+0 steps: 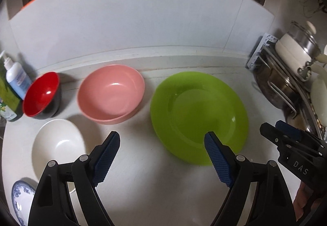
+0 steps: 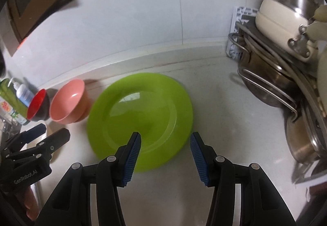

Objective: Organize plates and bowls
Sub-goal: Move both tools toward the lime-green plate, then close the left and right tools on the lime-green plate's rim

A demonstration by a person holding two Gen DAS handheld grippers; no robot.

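A green plate [image 1: 199, 115] [image 2: 141, 119] lies flat on the white counter [image 1: 141, 164]. Left of it sit a pink bowl [image 1: 111, 93] [image 2: 68, 101], a red bowl with a black outside [image 1: 40, 94] [image 2: 37, 107], a white bowl [image 1: 58, 146] and a blue-patterned dish [image 1: 20, 199] at the lower left edge. My left gripper [image 1: 162, 138] hangs open above the counter between the white bowl and the plate, its right finger over the plate's near rim. My right gripper [image 2: 165, 138] is open over the plate's near right rim, holding nothing. Each gripper shows in the other's view, left gripper [image 2: 47, 136] and right gripper [image 1: 280, 130].
Stacked steel pots and a cream pot [image 1: 294, 52] [image 2: 282, 21] fill a rack at the right. A white-and-blue pump bottle [image 1: 15, 76] [image 2: 23, 93] and a green bottle [image 1: 7, 99] stand at the far left by the tiled wall [image 1: 132, 21].
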